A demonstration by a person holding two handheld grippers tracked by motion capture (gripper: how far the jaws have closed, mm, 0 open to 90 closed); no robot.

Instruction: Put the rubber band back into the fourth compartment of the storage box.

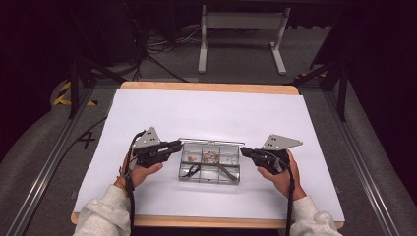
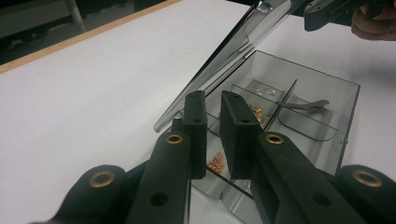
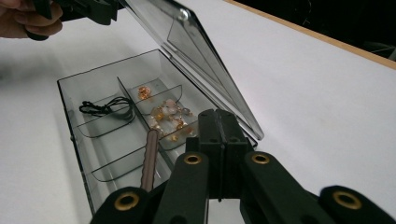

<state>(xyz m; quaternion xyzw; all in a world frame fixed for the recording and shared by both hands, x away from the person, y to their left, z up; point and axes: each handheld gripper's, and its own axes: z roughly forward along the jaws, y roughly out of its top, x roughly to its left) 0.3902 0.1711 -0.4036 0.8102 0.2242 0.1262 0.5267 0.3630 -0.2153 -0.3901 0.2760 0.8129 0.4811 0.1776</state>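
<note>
- The box (image 1: 210,162) sits near the front middle of the white worktop (image 1: 147,113), long axis running left to right between the two grippers.
- Its clear lid (image 3: 196,60) stands raised, hinged along the far long edge.
- Inside, in separate compartments: beads (image 3: 169,117), a black cord (image 3: 103,108), a brown strip (image 3: 150,158).
- Left gripper (image 2: 213,135) at the box's left end, jaws nearly together with a narrow gap, nothing clamped.
- Right gripper (image 3: 218,140) at the right end, jaws pressed together, empty.
</note>
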